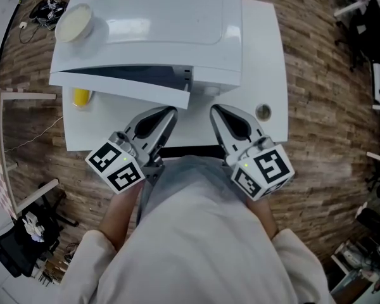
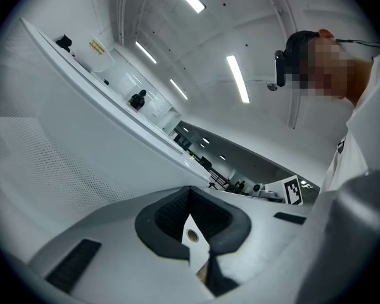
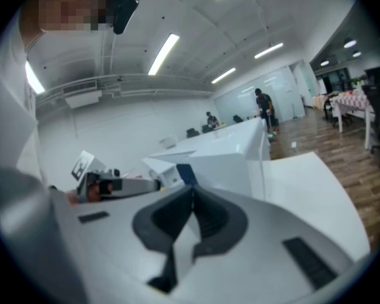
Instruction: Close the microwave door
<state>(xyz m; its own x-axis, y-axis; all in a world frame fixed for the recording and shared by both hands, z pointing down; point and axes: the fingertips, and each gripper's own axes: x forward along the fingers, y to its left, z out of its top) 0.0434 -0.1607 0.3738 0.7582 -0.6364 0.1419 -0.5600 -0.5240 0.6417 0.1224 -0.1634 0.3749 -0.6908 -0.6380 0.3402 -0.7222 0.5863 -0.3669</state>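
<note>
Now my left gripper [image 1: 170,111], right gripper [image 1: 215,109], both pinched shut at six; microwave door [image 1: 123,85] ajar at twelve, white table [image 1: 266,68].

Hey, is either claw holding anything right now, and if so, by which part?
Nothing is held. The left claw and the right claw are both shut and empty; neither grips the microwave door, which stands ajar.

We see a white microwave [image 1: 158,18] on the white table [image 1: 266,56], door [image 1: 120,87] ajar, hinged left, free edge slightly out.
</note>
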